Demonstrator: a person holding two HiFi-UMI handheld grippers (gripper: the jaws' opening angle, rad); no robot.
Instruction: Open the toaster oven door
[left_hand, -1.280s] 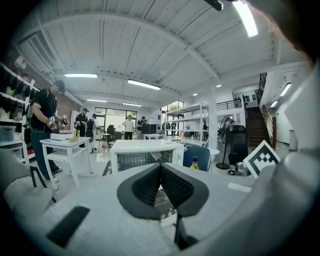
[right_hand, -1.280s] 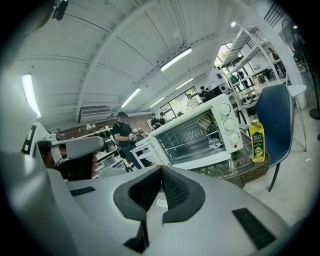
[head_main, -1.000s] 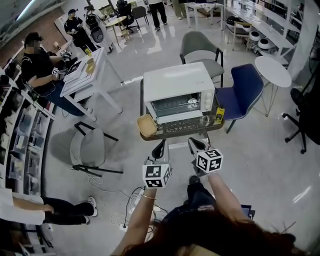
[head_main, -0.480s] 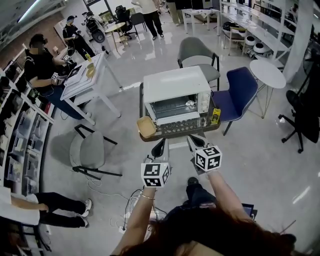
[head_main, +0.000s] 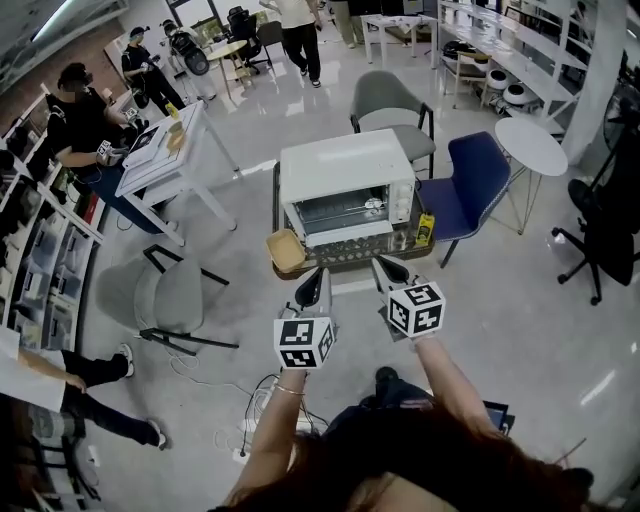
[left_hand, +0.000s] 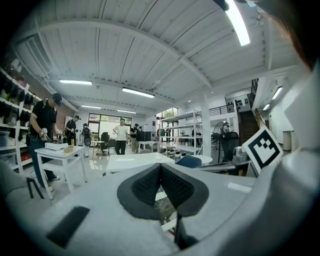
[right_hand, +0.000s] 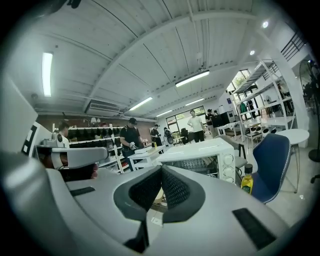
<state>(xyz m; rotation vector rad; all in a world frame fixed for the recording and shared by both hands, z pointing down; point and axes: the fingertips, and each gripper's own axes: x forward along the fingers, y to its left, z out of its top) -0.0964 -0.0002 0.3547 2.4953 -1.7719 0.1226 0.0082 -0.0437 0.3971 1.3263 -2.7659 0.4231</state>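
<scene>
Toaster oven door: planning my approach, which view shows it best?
Head view: the toaster oven door faces the camera whole and unobstructed. The right gripper view catches only its upper part over the right gripper; in the left gripper view it is almost entirely hidden.

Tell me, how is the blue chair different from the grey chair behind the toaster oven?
The blue chair is dark blue, while the grey chair is pale grey. In the head view the blue chair stands to the right of the toaster oven, near the yellow bottle. The grey chair stands behind the oven, farther away. Both chairs have thin dark legs, and nobody is sitting on either.
</scene>
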